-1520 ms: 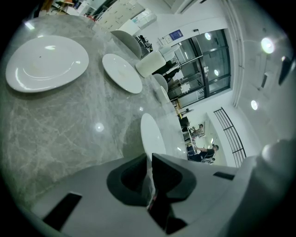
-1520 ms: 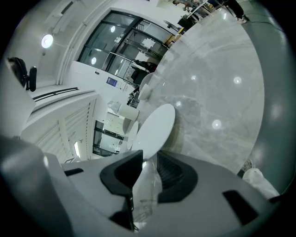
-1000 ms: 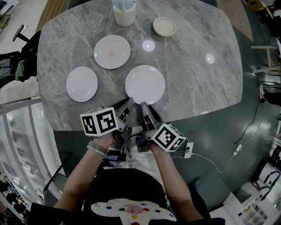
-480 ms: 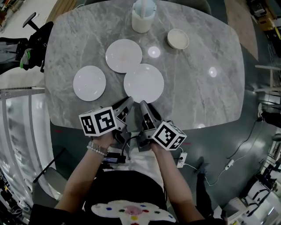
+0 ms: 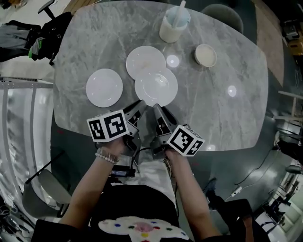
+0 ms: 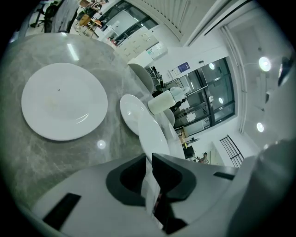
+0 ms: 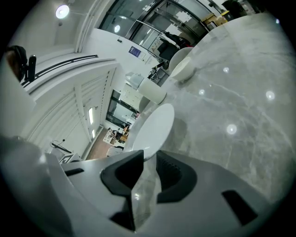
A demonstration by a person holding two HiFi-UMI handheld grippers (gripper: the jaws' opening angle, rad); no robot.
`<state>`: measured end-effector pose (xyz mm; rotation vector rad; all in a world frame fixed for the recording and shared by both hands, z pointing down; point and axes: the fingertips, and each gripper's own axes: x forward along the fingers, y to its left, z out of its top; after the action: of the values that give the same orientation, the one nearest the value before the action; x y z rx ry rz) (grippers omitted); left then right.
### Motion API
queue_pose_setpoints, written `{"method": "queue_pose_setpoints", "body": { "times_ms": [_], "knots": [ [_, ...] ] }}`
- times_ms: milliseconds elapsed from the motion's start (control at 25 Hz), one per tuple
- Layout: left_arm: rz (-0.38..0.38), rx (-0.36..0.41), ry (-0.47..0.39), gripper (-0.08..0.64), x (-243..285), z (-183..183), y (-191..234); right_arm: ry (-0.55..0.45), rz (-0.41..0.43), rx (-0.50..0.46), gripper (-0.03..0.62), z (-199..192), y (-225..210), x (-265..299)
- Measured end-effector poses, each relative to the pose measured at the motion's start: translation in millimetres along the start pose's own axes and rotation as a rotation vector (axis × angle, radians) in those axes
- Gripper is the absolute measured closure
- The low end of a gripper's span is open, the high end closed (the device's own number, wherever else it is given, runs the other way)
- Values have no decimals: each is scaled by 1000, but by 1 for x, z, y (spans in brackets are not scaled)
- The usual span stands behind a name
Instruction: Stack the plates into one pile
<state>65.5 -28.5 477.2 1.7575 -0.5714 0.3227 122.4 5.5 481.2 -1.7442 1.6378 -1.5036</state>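
Observation:
Three white plates are on the grey marble table (image 5: 227, 113). One plate (image 5: 104, 87) lies alone at the left. The front plate (image 5: 157, 85) overlaps the near edge of the back plate (image 5: 144, 59). My left gripper (image 5: 140, 105) and right gripper (image 5: 156, 108) are side by side, each shut on the front plate's near rim. In the left gripper view the held plate (image 6: 155, 134) runs edge-on out of my left gripper (image 6: 149, 159), with the back plate (image 6: 129, 111) behind it and the lone plate (image 6: 62, 106) to the left. In the right gripper view the held plate (image 7: 155, 127) sits in my right gripper (image 7: 149, 159).
A white cup (image 5: 173, 28) with a stick in it stands at the table's far side, and a small cream bowl (image 5: 206, 55) sits to its right. A chair back (image 5: 222, 14) shows beyond the table. The table's near edge is just under the grippers.
Both grippers have carried the front plate away from the near edge toward the back plate. It lay apart a second ago and now overlaps that plate's near edge.

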Motion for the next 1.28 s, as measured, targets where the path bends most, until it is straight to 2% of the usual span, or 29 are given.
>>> {"method": "queue_pose_setpoints", "body": {
  "times_ms": [200, 480, 1280],
  "knots": [
    [18, -31, -47, 517, 3, 15, 6, 51, 13, -21, 502, 7, 3, 18],
    [44, -79, -98, 517, 8, 32, 17, 127, 51, 8, 502, 9, 12, 44],
    [111, -132, -189, 517, 24, 63, 34, 264, -21, -88, 476, 22, 7, 85]
  ]
}}
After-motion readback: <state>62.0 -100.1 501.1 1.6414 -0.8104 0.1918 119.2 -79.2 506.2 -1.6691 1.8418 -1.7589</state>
